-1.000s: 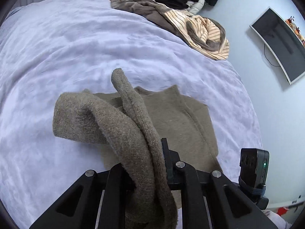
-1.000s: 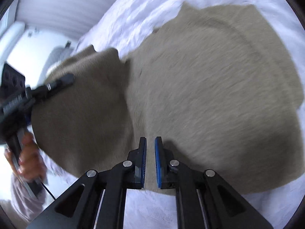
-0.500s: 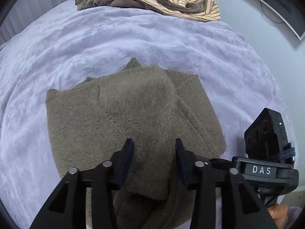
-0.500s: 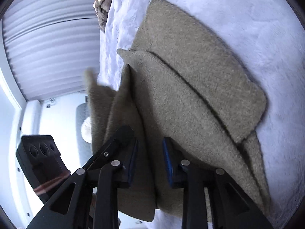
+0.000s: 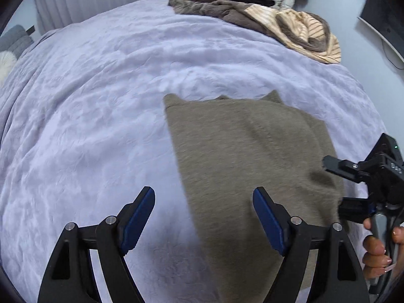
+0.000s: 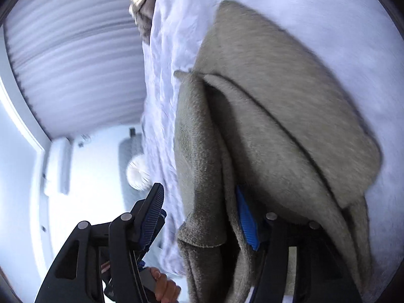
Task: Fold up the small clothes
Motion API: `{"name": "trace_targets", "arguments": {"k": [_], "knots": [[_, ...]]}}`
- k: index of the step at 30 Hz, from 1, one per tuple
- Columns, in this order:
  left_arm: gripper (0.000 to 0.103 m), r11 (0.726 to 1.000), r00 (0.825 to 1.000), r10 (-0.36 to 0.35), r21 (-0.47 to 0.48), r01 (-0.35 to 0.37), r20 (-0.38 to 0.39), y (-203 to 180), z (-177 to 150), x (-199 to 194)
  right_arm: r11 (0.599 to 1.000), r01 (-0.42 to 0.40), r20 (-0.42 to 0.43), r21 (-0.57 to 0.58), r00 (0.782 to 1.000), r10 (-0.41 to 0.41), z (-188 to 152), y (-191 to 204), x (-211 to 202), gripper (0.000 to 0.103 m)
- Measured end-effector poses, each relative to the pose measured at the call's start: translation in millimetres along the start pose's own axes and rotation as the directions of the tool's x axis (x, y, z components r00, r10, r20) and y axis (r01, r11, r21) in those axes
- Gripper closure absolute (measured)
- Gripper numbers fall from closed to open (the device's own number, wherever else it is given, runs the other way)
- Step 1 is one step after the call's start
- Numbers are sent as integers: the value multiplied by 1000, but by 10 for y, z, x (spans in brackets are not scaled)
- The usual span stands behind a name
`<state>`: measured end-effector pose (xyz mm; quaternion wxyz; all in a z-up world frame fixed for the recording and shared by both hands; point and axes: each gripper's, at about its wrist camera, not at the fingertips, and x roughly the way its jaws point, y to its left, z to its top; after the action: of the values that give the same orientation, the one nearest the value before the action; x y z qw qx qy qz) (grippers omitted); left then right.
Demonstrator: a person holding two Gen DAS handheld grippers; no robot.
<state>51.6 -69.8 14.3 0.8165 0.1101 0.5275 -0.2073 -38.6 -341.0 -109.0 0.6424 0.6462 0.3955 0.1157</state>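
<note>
Now, sweaters: one olive knit sweater [image 5: 247, 156], folded, frame centre.
Grippers: two — left gripper [image 5: 203, 214] opening, released; right gripper [image 6: 202, 217] opening, fabric draped between, unpinched.
Piles: one clothes heap [image 5: 255, 12], upper right.

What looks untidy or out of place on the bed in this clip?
The olive knit is folded unevenly, with corners poking past its far edge. A heap of unfolded clothes lies at the bed's far side. Nothing looks damaged.

Soft, even daylight with faint shadows; strong fisheye bending and dark corners; motion blur smears the brown sweater [image 5: 252, 156] and the bed [image 5: 101, 126]; the right view is overexposed at left.
</note>
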Motion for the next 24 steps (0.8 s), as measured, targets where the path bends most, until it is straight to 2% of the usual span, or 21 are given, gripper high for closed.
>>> {"name": "trace_targets", "arguments": {"k": [3, 5, 7, 8, 9, 11, 14, 16, 17, 20, 24], "knots": [[22, 995, 998, 57, -81, -59, -29, 296, -75, 161, 987, 102, -57, -128, 992, -110, 98, 227, 168, 41], [22, 990, 997, 54, -129, -61, -57, 438, -120, 259, 967, 160, -85, -200, 980, -180, 147, 353, 280, 41], [22, 984, 996, 41, -168, -55, -83, 537, -163, 346, 951, 215, -101, -223, 965, -242, 238, 374, 416, 47], [22, 983, 995, 48, -171, -63, -93, 549, -180, 371, 941, 252, -104, -227, 954, -280, 265, 367, 468, 72], [22, 984, 993, 55, -165, -72, -103, 548, -196, 394, 927, 287, -109, -241, 941, -319, 291, 383, 535, 88], [22, 985, 992, 70, -152, -86, -107, 517, -208, 395, 894, 310, -81, -324, 933, -352, 221, 569, 547, 89], [22, 989, 995, 65, -127, -75, -81, 422, -165, 283, 889, 165, -29, -426, 980, -196, 147, 1012, 350, 89], [22, 993, 998, 30, -109, -36, -59, 318, -74, 173, 873, 122, 8, -472, 991, -134, 174, 1233, 165, 89], [22, 995, 998, 21, -91, -25, -51, 248, -29, 137, 863, 126, 27, -489, 991, -130, 220, 1299, 94, 89], [22, 999, 999, 34, -6, -34, -37, -15, 69, 135, 853, 180, 65, -490, 983, -170, 300, 1203, -121, 89], [19, 998, 997, 23, 61, -18, -68, -248, 54, 362, 879, 310, 96, -363, 951, -295, 496, 639, -332, 88]]}}
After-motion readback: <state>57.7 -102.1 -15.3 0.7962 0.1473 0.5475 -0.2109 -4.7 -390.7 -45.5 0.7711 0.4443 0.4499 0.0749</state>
